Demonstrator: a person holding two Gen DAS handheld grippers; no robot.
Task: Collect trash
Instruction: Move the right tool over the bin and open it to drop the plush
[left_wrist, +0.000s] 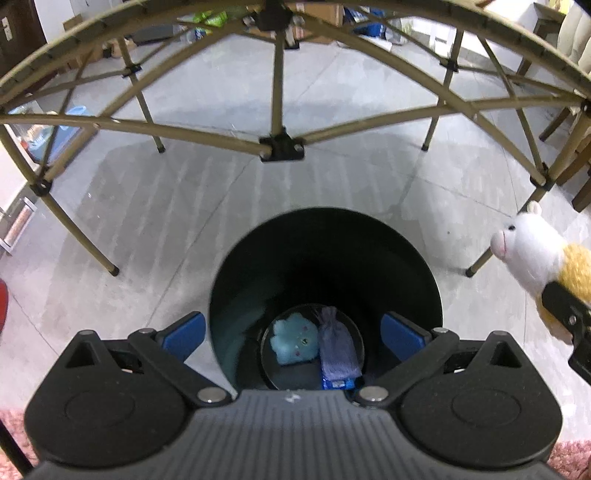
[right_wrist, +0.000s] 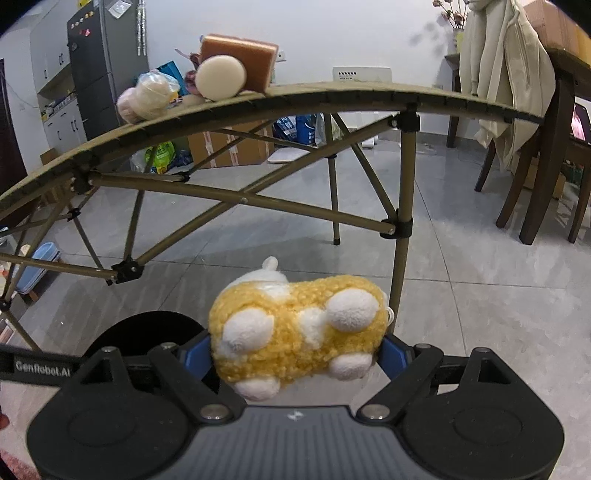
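Left wrist view: plush toy (left_wrist: 535, 254) at right edge, well above grey tile floor (left_wrist: 184, 221), long axis slanting, white head up-left, yellow body clamped lower right in the right gripper (left_wrist: 569, 317). Left gripper (left_wrist: 293, 334) spread wide, blue pads (left_wrist: 184, 332) apart, nothing between them, poised over the mouth of the black bin (left_wrist: 236, 288). At bin bottom: light-blue plush item (left_wrist: 293, 339) beside purple pouch (left_wrist: 338, 345). Beyond: folding table frame (left_wrist: 280, 147), boxes and bags along far wall. Right wrist view: plush toy (right_wrist: 299, 328) crosswise between the blue pads (right_wrist: 393, 356), long axis left-right, underside with white paws facing camera, head away. Right gripper (right_wrist: 295, 354) closed on toy at wide spread, pads pressing both flanks. Bin rim (right_wrist: 147, 325) lower left. Above: table top (right_wrist: 332, 96) bearing sponge (right_wrist: 240, 61), round pad (right_wrist: 221, 77), bagged items (right_wrist: 147, 98). Behind: refrigerator (right_wrist: 99, 62), wooden chair (right_wrist: 535, 177) draped with garment (right_wrist: 506, 74), tile floor.
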